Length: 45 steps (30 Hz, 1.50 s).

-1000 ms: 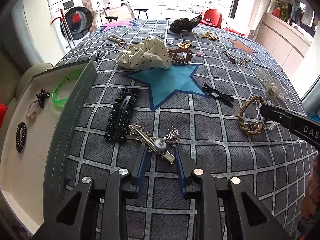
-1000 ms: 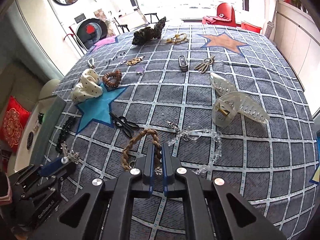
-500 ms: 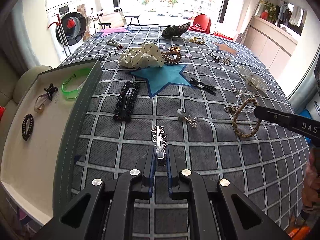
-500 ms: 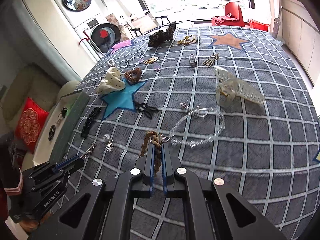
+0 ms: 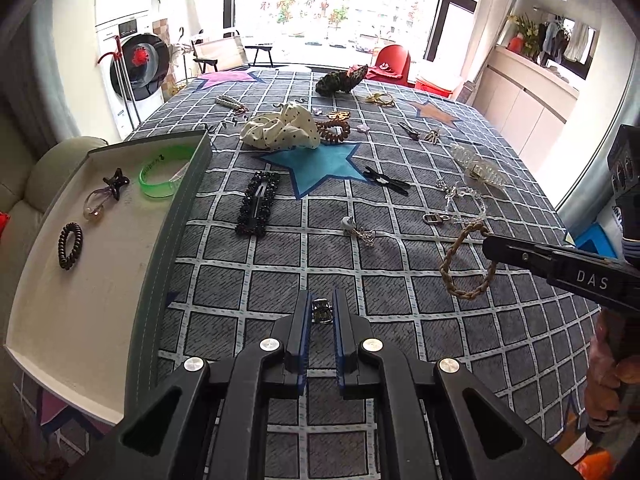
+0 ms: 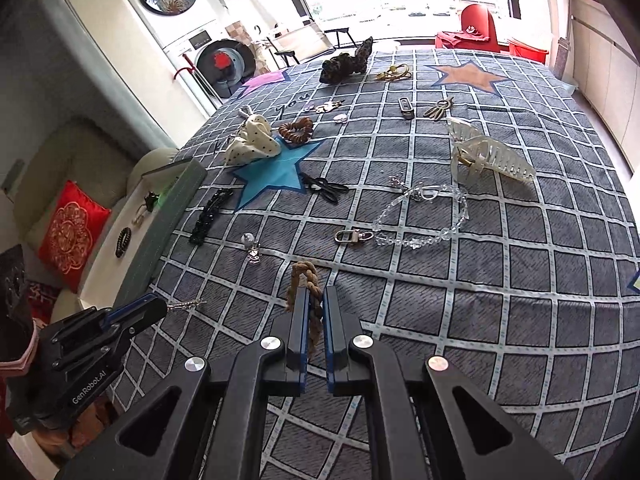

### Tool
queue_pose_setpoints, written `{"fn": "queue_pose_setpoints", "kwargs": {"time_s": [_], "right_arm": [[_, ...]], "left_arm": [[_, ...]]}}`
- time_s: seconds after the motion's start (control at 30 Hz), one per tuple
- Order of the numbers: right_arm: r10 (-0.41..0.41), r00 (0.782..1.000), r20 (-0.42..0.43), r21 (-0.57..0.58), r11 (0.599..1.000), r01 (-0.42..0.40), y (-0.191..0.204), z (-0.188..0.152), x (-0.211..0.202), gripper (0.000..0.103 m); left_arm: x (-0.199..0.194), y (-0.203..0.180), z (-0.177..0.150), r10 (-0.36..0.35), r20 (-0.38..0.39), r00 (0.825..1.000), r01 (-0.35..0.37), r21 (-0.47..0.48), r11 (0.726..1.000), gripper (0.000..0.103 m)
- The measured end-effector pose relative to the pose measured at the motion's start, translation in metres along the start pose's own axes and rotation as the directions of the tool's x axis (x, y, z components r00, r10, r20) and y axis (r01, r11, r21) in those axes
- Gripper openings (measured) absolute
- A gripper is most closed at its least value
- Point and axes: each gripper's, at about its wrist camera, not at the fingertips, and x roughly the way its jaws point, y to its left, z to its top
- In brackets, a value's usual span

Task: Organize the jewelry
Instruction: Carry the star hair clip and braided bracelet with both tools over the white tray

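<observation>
I have both grippers clamped on a piece each, above the near edge of the grey checked bedspread (image 5: 224,280). My left gripper (image 5: 322,312) pinches a silver hair clip (image 5: 321,310) between its blue pads; in the left wrist view I see only the clip's end, and in the right wrist view the clip (image 6: 185,304) juts level from the fingertips. My right gripper (image 6: 315,307) is closed on a braided tan bracelet (image 6: 305,280), whose loop hangs from the pads clear of the cloth; the left wrist view shows the same bracelet (image 5: 468,262) dangling under the black fingers. The tray (image 5: 156,264), white inside with a grey-green wall, lies along the left edge of the bedspread and holds a green bangle (image 5: 160,176), a dark star clip (image 5: 116,184) and a black coil hair tie (image 5: 70,246), well apart from one another. On the cloth just beside the tray wall lies a black beaded barrette (image 5: 258,204). Near the middle, beside the blue star print (image 5: 320,164), sit a polka-dot scrunchie (image 5: 280,130) touching a brown coil hair tie (image 5: 334,130), and a black hair clip (image 5: 386,181). Between the barrette and the bracelet lies a small pearl charm (image 5: 356,230). Toward the right edge are a clear bead chain (image 6: 424,216) with a small metal clasp (image 6: 354,236) at its end and a clear claw clip (image 6: 488,156).
</observation>
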Motion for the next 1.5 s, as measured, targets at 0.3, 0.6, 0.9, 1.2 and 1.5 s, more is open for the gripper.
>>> {"fn": "queue_pose_setpoints", "kwargs": {"time_s": [0.3, 0.6, 0.9, 1.2, 1.5], "right_arm": [[0.007, 1.0, 0.012, -0.031, 0.999, -0.006, 0.019, 0.002, -0.008, 0.007], [0.016, 1.0, 0.023, -0.076, 0.997, -0.014, 0.046, 0.011, -0.011, 0.007], [0.045, 0.999, 0.03, -0.134, 0.99, -0.04, 0.085, 0.028, -0.007, 0.007], [0.094, 0.995, 0.017, -0.21, 0.974, -0.088, 0.138, 0.046, 0.008, 0.007], [0.158, 0.987, -0.037, -0.287, 0.944, -0.162, 0.198, 0.056, 0.039, 0.007]], "left_arm": [[-0.022, 0.007, 0.001, -0.008, 0.047, 0.999, 0.008, -0.011, 1.0, 0.012], [-0.048, 0.027, 0.011, 0.0, 0.112, 0.994, 0.004, -0.036, 0.999, 0.012], [-0.069, 0.065, 0.02, 0.044, 0.16, 0.986, -0.031, -0.086, 0.996, 0.012], [-0.084, 0.115, 0.019, 0.109, 0.181, 0.977, -0.083, -0.146, 0.986, 0.012], [-0.086, 0.163, 0.01, 0.17, 0.163, 0.972, -0.133, -0.219, 0.967, 0.012]]}}
